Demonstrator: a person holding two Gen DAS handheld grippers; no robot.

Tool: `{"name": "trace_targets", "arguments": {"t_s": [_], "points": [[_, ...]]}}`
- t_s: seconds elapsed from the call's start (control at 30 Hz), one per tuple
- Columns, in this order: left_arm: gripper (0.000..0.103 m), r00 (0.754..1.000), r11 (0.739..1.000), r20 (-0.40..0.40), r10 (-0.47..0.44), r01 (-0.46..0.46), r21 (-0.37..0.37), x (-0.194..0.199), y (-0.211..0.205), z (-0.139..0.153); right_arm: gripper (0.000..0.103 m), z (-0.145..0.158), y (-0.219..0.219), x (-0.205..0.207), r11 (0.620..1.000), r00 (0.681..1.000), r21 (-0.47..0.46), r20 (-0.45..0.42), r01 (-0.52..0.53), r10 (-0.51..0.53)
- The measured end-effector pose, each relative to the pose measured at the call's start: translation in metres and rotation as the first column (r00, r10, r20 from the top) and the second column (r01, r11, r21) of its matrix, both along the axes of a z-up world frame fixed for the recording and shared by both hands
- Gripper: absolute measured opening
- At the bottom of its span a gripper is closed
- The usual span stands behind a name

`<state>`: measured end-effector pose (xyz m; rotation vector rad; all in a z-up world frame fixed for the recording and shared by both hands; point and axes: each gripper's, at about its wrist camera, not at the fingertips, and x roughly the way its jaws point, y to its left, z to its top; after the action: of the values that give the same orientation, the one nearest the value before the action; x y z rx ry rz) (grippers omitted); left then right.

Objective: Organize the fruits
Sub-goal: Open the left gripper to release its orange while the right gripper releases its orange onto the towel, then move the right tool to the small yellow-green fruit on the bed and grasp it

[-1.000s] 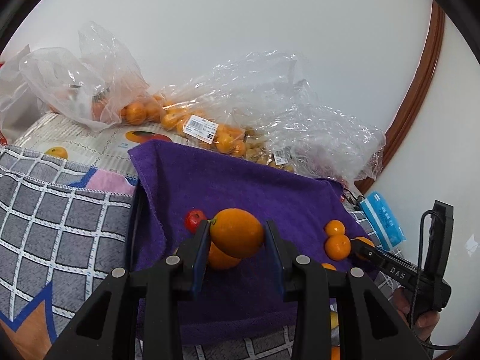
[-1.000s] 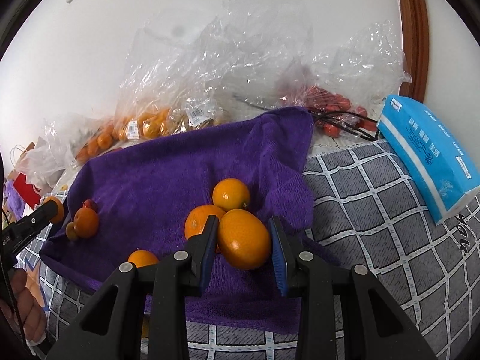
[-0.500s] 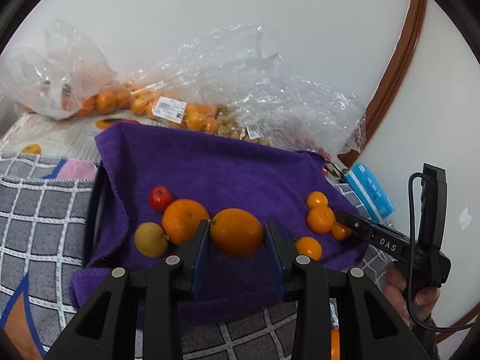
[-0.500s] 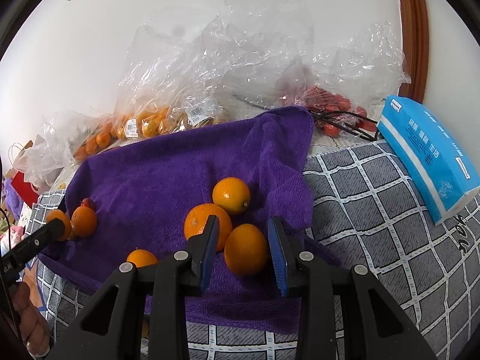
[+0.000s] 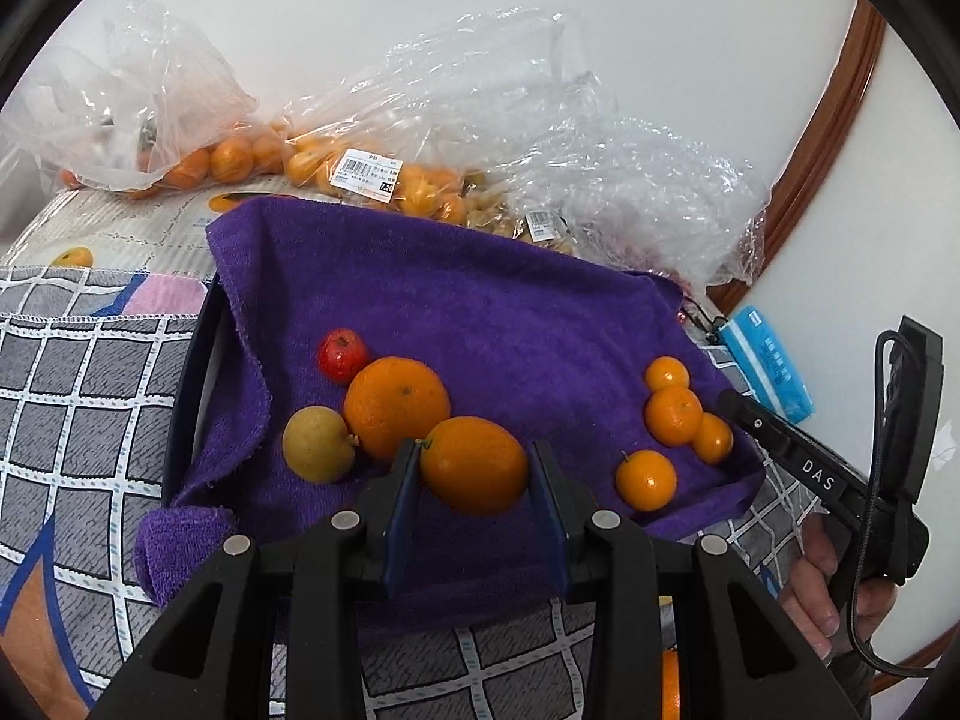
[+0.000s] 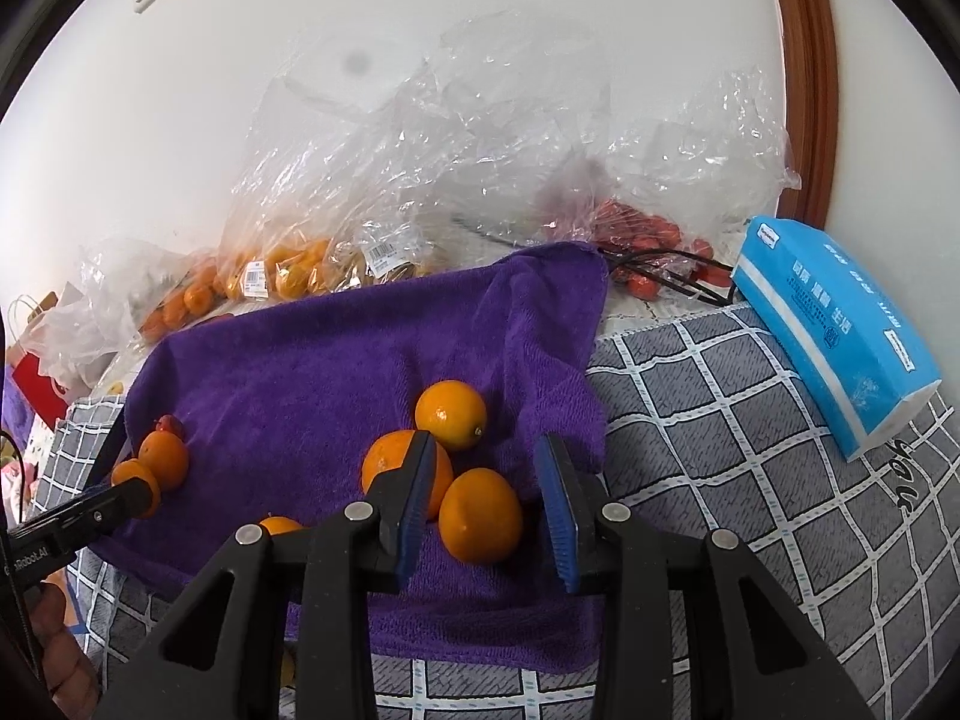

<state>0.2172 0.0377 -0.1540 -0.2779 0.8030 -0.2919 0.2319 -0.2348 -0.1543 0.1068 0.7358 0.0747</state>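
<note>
Purple towel (image 5: 480,300) carries the fruit. Your left gripper (image 5: 474,480) has its fingers clamped on an oval orange (image 5: 474,465), just at 5 o'clock of a larger orange (image 5: 396,405). Your right gripper (image 6: 487,498) has its fingers apart, straddling a released orange (image 6: 480,516) that rests on the towel without touching either one.

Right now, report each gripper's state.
Left gripper: shut on the oval orange citrus fruit.
Right gripper: open, straddling a round orange fruit lying on the purple towel.
</note>
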Motion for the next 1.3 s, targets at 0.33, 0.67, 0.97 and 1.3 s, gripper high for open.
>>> {"name": "trace_targets", "arguments": {"t_s": [0.33, 0.67, 0.97, 1.3], "points": [[0.034, 1.0, 0.999, -0.016, -0.005, 0.005, 0.031, 0.001, -0.001, 0.0, 0.041, 0.0, 0.001, -0.002, 1.0, 1.0, -0.01, 0.017, 0.001, -0.001], [0.038, 1.0, 1.0, -0.01, -0.023, 0.023, 0.01, -0.003, -0.004, 0.005, 0.042, 0.003, 0.008, -0.009, 0.999, 0.999, -0.048, 0.042, 0.01, -0.008], [0.038, 0.997, 1.0, 0.076, 0.013, -0.013, 0.004, -0.012, 0.003, 0.021, 0.042, 0.011, 0.023, -0.021, 0.998, 0.998, -0.052, 0.051, -0.034, 0.036], [0.044, 0.977, 0.995, 0.189, 0.095, -0.101, 0.024, -0.021, 0.018, 0.041, 0.041, 0.014, 0.064, -0.065, 0.991, 0.99, -0.027, -0.06, -0.132, 0.13]]}}
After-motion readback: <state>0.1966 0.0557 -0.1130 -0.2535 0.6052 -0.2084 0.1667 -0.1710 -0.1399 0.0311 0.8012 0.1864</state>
